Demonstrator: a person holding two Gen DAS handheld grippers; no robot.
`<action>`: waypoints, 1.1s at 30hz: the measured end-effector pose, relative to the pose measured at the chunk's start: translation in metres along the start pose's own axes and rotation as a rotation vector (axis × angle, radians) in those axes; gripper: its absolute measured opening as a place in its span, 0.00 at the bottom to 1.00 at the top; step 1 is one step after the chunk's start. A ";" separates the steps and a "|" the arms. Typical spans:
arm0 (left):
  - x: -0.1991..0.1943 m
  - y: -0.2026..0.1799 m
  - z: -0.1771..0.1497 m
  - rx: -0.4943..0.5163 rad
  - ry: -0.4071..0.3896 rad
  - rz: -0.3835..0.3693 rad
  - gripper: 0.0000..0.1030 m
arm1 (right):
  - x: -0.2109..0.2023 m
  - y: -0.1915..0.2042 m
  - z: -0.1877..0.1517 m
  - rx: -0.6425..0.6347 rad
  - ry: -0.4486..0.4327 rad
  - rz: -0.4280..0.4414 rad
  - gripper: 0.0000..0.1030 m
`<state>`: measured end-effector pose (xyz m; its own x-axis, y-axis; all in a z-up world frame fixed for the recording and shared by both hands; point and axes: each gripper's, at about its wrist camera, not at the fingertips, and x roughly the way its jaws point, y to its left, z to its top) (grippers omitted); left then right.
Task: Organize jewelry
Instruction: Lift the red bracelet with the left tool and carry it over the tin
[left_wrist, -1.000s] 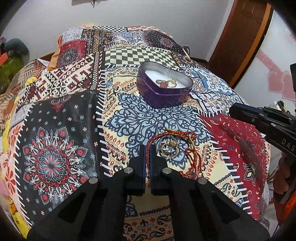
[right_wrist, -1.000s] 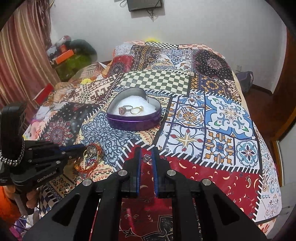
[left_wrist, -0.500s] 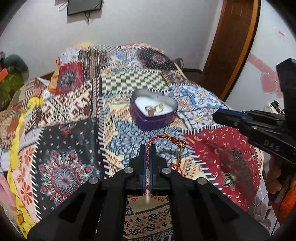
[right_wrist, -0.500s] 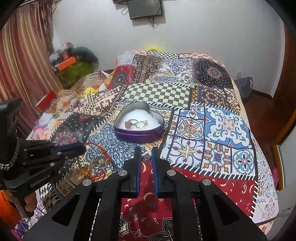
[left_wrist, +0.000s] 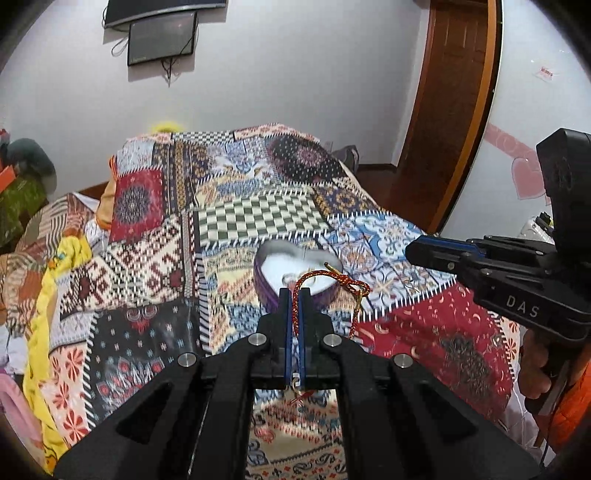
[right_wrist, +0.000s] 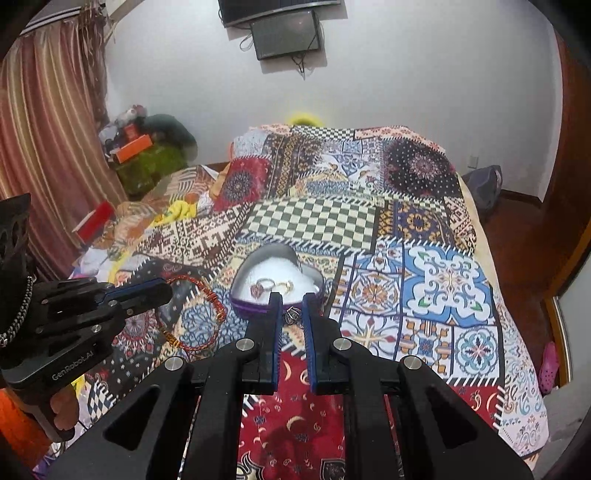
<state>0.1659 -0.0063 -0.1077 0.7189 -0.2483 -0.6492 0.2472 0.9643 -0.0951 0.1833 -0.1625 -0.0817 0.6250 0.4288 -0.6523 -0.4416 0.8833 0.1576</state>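
Observation:
My left gripper (left_wrist: 294, 295) is shut on a red and gold braided cord bracelet (left_wrist: 334, 282) and holds it lifted above the bed; the loop hangs in the air in the right wrist view (right_wrist: 201, 314). A purple heart-shaped tin (left_wrist: 271, 284) with a white lining sits mid-bed, just beyond the bracelet. It holds two rings (right_wrist: 271, 286). My right gripper (right_wrist: 291, 301) is slightly open, its jaws either side of a small silver piece (right_wrist: 293, 314) lying on the quilt just in front of the tin (right_wrist: 243, 308); they do not grip it.
The patchwork quilt (right_wrist: 443, 280) covers the whole bed. Clothes and clutter lie along the left side (right_wrist: 147, 158). A wooden door (left_wrist: 454, 110) stands at the right, and a screen (right_wrist: 284, 33) hangs on the far wall.
My left gripper has lifted the bracelet off the quilt and raised it toward the tin. Both grippers have pulled up and back, so more of the room shows.

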 end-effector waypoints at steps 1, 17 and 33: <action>0.000 0.000 0.002 0.002 -0.006 0.000 0.01 | 0.000 0.000 0.002 0.001 -0.005 0.001 0.09; 0.035 0.021 0.031 -0.026 -0.018 -0.031 0.01 | 0.026 -0.005 0.025 -0.007 -0.026 0.017 0.09; 0.092 0.035 0.028 -0.051 0.080 -0.071 0.01 | 0.070 0.004 0.027 -0.026 0.049 0.075 0.09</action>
<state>0.2588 0.0025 -0.1495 0.6461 -0.3096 -0.6976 0.2605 0.9486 -0.1798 0.2430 -0.1236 -0.1064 0.5572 0.4832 -0.6753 -0.5031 0.8434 0.1884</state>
